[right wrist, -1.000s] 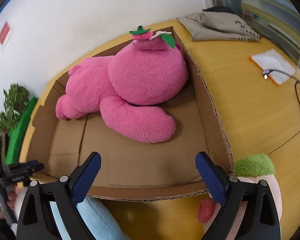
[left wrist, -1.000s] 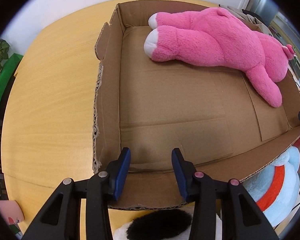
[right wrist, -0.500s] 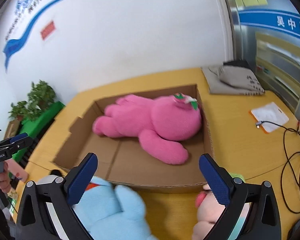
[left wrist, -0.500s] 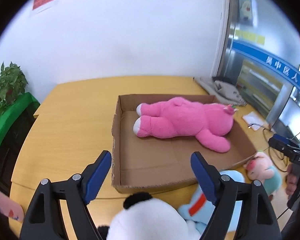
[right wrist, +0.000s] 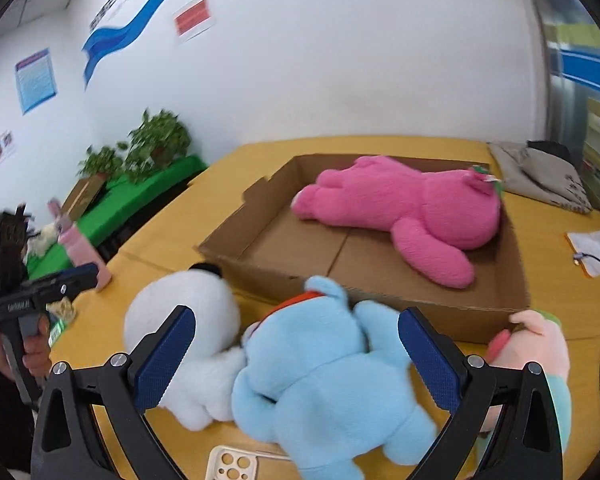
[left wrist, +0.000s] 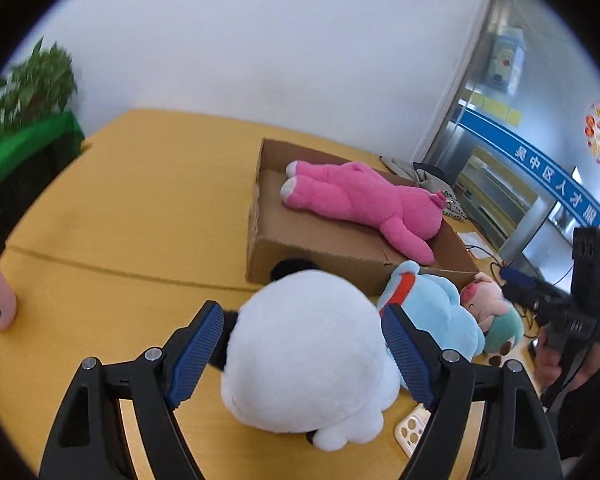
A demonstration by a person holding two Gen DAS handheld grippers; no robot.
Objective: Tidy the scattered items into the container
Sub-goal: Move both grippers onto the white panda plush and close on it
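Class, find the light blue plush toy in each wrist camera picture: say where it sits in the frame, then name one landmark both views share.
Left wrist view: the light blue plush toy lies right of centre, between the white plush toy and a pink-faced doll.
Right wrist view: the same toy fills the lower middle, between the open right gripper's fingers.
Shared landmark: the cardboard box holding the pink plush toy.

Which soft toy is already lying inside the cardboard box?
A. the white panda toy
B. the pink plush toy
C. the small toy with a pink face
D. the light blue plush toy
B: only the pink plush toy lies inside the cardboard box; the white panda toy, the light blue plush toy and the small pink-faced toy lie on the table in front of the box.
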